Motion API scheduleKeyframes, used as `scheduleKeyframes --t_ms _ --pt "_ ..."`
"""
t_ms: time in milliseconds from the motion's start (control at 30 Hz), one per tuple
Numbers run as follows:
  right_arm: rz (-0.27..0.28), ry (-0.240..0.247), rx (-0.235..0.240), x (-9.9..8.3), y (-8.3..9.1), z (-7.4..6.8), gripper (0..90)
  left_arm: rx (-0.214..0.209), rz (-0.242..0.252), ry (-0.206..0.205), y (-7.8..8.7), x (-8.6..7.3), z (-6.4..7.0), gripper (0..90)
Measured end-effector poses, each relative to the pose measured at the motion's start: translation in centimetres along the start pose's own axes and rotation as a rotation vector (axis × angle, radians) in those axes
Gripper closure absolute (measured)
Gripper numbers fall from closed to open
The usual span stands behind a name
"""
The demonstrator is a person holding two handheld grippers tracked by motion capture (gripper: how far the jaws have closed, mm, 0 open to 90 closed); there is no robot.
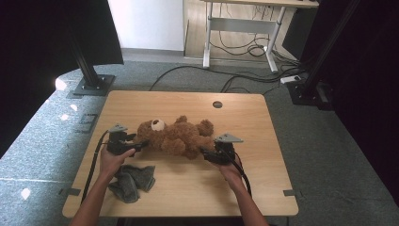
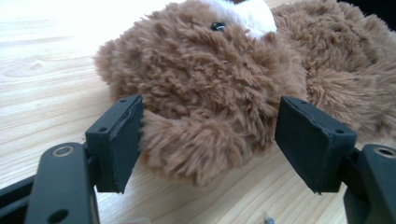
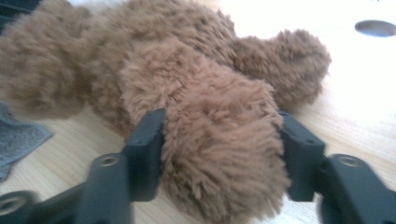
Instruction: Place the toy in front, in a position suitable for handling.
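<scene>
A brown teddy bear (image 1: 176,136) lies on the wooden table (image 1: 197,188), with its head to the left and its legs to the right. My left gripper (image 1: 142,145) is open at the bear's head. In the left gripper view the bear's (image 2: 210,93) ear sits between the jaws of my left gripper (image 2: 210,140): the left jaw touches the fur and the right jaw stands apart. My right gripper (image 1: 203,153) is open at the bear's foot end. In the right gripper view my right gripper (image 3: 222,154) has its jaws wide apart, one against each side of a leg of the bear (image 3: 187,93).
A crumpled grey cloth (image 1: 132,181) lies on the table near the front left, by the left hand, and its edge (image 3: 18,135) appears in the right gripper view. A round cable hole (image 1: 217,104) sits near the table's far edge. Black stands and cables are on the floor beyond.
</scene>
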State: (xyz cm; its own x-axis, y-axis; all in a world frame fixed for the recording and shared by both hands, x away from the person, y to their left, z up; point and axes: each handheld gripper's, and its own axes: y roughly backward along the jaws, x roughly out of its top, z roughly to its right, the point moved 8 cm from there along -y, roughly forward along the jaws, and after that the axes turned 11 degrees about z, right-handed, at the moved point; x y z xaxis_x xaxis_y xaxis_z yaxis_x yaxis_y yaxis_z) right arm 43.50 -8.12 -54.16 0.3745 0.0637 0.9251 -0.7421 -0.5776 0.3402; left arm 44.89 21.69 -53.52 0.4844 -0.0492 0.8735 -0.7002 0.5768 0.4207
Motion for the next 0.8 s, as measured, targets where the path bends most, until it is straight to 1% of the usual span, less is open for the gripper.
scheduleKeyframes --t_ms 67,100,133,167,267,300,367,400,433,600,633,733,767,800 --pt "-0.005 -0.029 0.022 -0.3 0.0 0.3 52.4 -0.008 -0.009 0.002 -0.3 0.0 0.3 27.3" --pt "-0.006 -0.032 0.027 -0.4 0.1 0.4 54.6 -0.017 -0.013 0.003 -0.4 0.0 0.5 28.4" --pt "-0.004 -0.019 0.032 -0.5 0.3 0.6 57.5 -0.023 -0.019 -0.003 -0.4 0.0 0.7 29.8" --pt "-0.004 -0.017 0.029 -0.6 0.4 0.6 58.1 -0.028 -0.022 -0.002 -0.5 0.0 1.0 30.6" --pt "0.004 -0.016 0.02 -0.6 0.8 1.1 59.0 -0.055 -0.045 -0.013 -0.6 -0.2 1.9 31.5" --pt "0.009 -0.025 0.016 -0.6 1.1 1.3 59.3 -0.066 -0.052 -0.014 -0.6 -0.3 2.3 32.0" --pt "0.015 -0.043 0.013 -0.8 2.0 2.1 59.4 -0.088 -0.065 -0.028 -0.7 -0.4 3.1 32.6" --pt "0.019 -0.046 0.011 -0.9 2.3 2.4 59.4 -0.102 -0.078 -0.046 -0.8 -0.6 3.9 32.7" --pt "0.019 -0.046 0.011 -0.9 2.3 2.4 59.4 -0.102 -0.078 -0.046 -0.8 -0.6 3.9 32.7" --pt "0.03 -0.072 0.009 -1.3 3.8 3.4 59.3 -0.118 -0.102 -0.092 -1.1 -1.0 5.8 32.6" --pt "0.034 -0.073 0.005 -1.5 4.3 3.7 59.1 -0.128 -0.106 -0.098 -1.2 -1.0 6.3 32.4" --pt "0.041 -0.077 0.005 -1.5 4.6 4.0 59.1 -0.131 -0.105 -0.101 -1.2 -1.1 6.7 32.4" --pt "0.045 -0.087 0.013 -1.6 4.7 4.2 59.1 -0.13 -0.104 -0.107 -1.2 -1.2 6.9 32.4" --pt "0.044 -0.084 0.015 -1.7 4.7 4.1 59.1 -0.131 -0.102 -0.107 -1.1 -1.2 7.0 32.5"
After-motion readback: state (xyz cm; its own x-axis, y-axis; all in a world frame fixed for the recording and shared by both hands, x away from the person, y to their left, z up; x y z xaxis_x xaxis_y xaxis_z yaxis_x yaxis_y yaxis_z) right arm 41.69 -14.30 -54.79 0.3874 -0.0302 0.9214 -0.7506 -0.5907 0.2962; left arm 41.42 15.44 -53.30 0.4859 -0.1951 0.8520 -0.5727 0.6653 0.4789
